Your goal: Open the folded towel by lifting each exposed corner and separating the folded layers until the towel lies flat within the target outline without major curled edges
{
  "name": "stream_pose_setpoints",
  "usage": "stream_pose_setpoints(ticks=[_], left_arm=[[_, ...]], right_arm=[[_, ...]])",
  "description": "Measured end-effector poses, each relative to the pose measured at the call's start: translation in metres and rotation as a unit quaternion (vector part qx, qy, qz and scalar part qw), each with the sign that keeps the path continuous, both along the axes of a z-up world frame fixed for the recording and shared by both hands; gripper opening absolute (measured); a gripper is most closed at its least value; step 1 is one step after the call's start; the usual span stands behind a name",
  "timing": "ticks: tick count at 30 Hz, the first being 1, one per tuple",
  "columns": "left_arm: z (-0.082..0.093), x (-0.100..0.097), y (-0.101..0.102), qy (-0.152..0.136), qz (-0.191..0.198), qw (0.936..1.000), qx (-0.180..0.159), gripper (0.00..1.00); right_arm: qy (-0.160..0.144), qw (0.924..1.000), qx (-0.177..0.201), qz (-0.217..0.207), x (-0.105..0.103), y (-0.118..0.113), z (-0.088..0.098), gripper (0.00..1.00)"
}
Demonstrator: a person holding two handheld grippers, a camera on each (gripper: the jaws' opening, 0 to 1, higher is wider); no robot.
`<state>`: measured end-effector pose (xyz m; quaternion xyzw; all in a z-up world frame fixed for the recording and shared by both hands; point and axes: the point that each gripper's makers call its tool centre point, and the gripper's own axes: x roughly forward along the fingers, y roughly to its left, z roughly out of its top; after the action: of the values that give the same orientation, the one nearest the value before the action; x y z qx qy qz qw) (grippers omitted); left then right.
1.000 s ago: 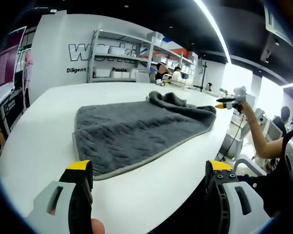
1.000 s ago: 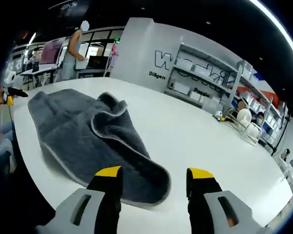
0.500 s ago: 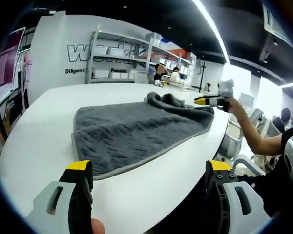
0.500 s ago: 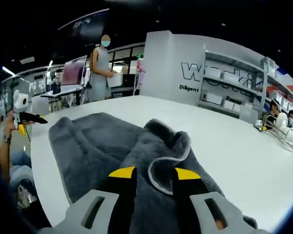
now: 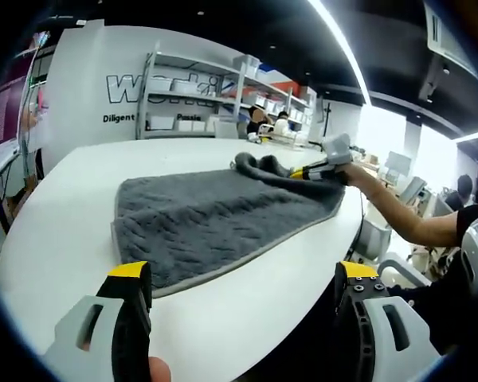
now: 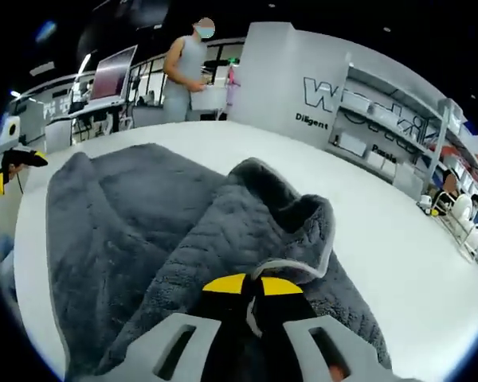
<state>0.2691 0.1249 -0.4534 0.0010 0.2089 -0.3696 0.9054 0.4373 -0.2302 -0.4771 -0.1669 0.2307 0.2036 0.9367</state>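
White counter [image 5: 56, 231] is carrying the grey towel [image 5: 207, 215], lying ahead of the gaping left tool [image 5: 243, 278], long axis running away toward the right tool [image 6: 251, 284]. That tool, open a second ago, is now clenching the bunched, pale-edged fold.

Right tool [image 6: 252, 286] pinched on grey towel [image 6: 135, 215] hem, rumpled fold, white table [image 6: 382, 239]

A large white table [image 5: 56, 231] stands before a white wall [image 5: 80, 87] with dark lettering, metal shelving [image 5: 199, 99] holding boxes beside it, under a black ceiling crossed by a bright light strip [image 5: 338, 48].
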Motion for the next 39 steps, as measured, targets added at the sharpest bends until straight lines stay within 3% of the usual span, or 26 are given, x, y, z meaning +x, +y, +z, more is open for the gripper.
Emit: stream_pose_setpoints(ticks=[6,10,15,20,25,32,39], left_arm=[[-0.002,-0.001,0.000,0.002,0.003,1.0000,0.000,0.94],[-0.002,0.000,0.000,0.002,0.002,1.0000,0.003,0.94],[-0.003,0.000,-0.001,0.004,0.001,1.0000,0.004,0.93],[-0.003,0.000,-0.003,0.004,-0.001,1.0000,0.005,0.93],[-0.003,0.000,-0.004,0.004,-0.004,1.0000,0.006,0.93],[-0.003,0.000,-0.003,0.005,-0.001,1.0000,0.005,0.93],[-0.005,-0.001,-0.004,0.007,0.002,1.0000,0.005,0.93]], right_arm=[[-0.024,0.9995,-0.019,-0.006,-0.007,-0.020,0.024,0.00],[-0.037,0.9970,-0.061,-0.030,0.001,-0.054,0.048,0.00],[-0.055,0.9842,-0.149,-0.079,0.012,-0.103,0.077,0.00],[-0.061,0.9718,-0.193,-0.121,0.022,-0.143,0.104,0.00],[-0.050,0.9611,-0.216,-0.165,0.031,-0.178,0.113,0.00],[-0.033,0.9353,-0.274,-0.221,0.051,-0.232,0.117,0.00],[-0.024,0.9176,-0.313,-0.244,0.066,-0.261,0.107,0.00]])
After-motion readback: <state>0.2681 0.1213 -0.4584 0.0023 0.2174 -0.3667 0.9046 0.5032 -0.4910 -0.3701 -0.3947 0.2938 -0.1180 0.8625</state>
